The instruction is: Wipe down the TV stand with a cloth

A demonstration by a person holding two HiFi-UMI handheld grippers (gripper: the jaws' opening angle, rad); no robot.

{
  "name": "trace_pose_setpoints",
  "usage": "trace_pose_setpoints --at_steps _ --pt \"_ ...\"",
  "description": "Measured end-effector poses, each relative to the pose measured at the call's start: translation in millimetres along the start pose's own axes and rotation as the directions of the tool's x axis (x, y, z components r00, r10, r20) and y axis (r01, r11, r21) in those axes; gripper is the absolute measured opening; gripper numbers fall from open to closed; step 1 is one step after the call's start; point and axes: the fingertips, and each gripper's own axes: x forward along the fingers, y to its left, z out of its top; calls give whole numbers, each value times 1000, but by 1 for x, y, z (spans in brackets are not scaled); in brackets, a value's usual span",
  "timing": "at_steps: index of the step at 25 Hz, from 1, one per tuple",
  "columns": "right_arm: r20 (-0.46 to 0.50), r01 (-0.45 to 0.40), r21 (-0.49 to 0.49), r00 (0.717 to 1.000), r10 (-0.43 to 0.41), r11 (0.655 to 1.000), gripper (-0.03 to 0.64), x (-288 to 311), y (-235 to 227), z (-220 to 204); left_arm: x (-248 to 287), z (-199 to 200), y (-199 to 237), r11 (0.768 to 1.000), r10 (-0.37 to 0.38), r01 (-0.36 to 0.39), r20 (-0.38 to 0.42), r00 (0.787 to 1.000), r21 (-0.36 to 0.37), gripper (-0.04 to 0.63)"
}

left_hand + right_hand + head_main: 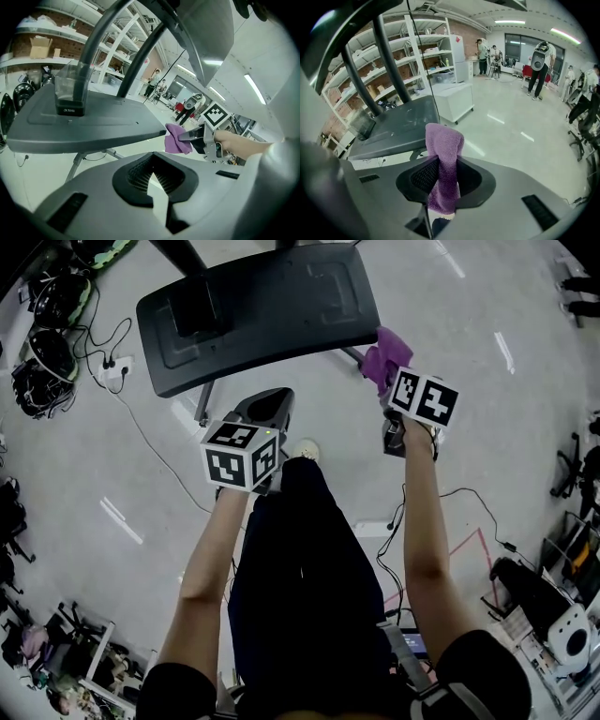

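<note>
1. Right tool (443,165) is pinching a purple microfibre cloth (444,150) by a narrow bunch. Most of the cloth sticks out loose past the tips.
2. Cloth sits at the right near corner of the TV stand's dark grey moulded plastic tabletop (281,296). Can't tell whether it's touching.
3. Left tool (152,174) is pressed together on nothing. It's low and near, left of the cloth, clear of the stand.
4. Risk: with a grip that thin, drag along the surface could pull the cloth out or fold it over. The tool tips would then scrape the plastic instead.
5. Risk: a small dark smoked-plastic box (70,96) stands on the left part of the tabletop, by the two dark tube posts (101,47). A full-width sweep would likely shove it or snag there.
6. Risk: nothing braces the stand, so sideways pressure from the right may shift or swing it. The left tool could steady the near edge.
7. Recessed panel lines probably hold dust, and a flat pass would skip them.
</note>
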Motion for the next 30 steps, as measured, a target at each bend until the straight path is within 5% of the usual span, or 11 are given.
trace_pose_setpoints --at_steps 16,30 --pt "-21 -103 -180 995 101 978 109 -19 120 -125 -97 -94 41 995 55 -47 97 994 -84 6" --pt "-24 -196 -367 979 201 909 109 89 204 -160 -62 -135 135 985 139 -116 193 971 -124 6"
